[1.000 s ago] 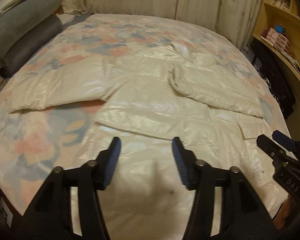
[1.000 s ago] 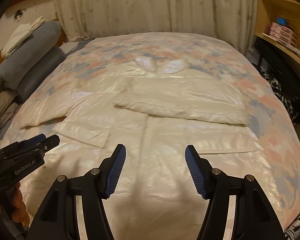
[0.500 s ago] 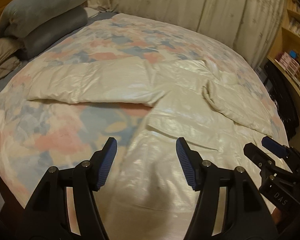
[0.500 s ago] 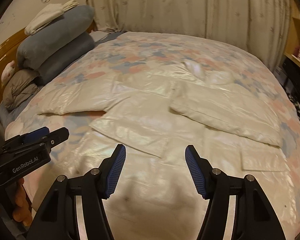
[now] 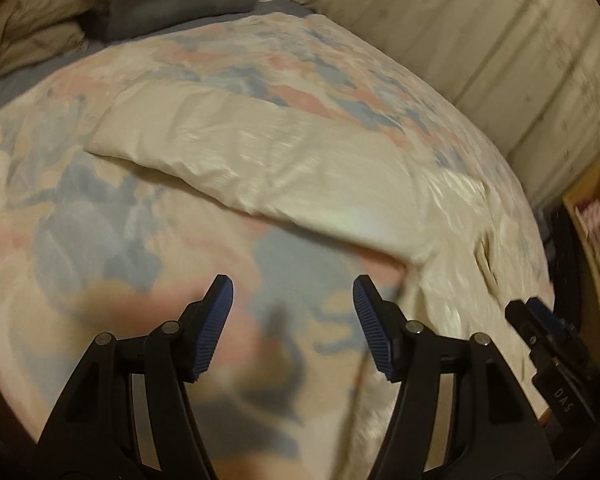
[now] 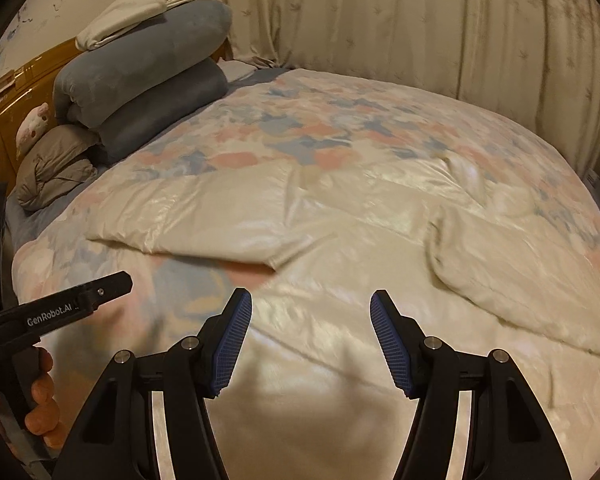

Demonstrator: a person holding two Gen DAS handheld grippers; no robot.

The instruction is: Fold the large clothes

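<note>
Both pairs of tongs have swung toward the left side of the bed since the earlier pictures: a second ago each looked down on the body of the cream coat, and now the left tongs (image 5: 290, 320) hang over bare floral duvet (image 5: 100, 240), with the coat's outstretched left sleeve (image 5: 236, 160) lying ahead of them and the coat's body off to their right. Their jaws stand apart and nothing is between them.

Beyond these tongs, up at the head of the bed, a stack of grey bolsters (image 6: 148, 80) carries a folded white cloth (image 6: 128, 16).

The right tongs (image 6: 311, 340) hover over the lower body of the cream coat (image 6: 340, 280), jaws likewise apart and empty. Ahead and to their right, the coat's other sleeve (image 6: 512, 276) already lies folded in across the chest, so I judge one sleeve fold done. The left sleeve is still spread flat and straight out on the duvet, so folding it in looks like the step in hand, and the body of the coat would still need doubling over after that. Most of the folding is still to do.

As for writing: the side of the left tongs, seen from the right wrist camera, reads "GenRobot.AI" in white. The right tongs, seen at the right edge of the left wrist view, carry the letters "DAS". A small drawn face hangs on the wall above the bolsters; no words on it are legible.
</note>
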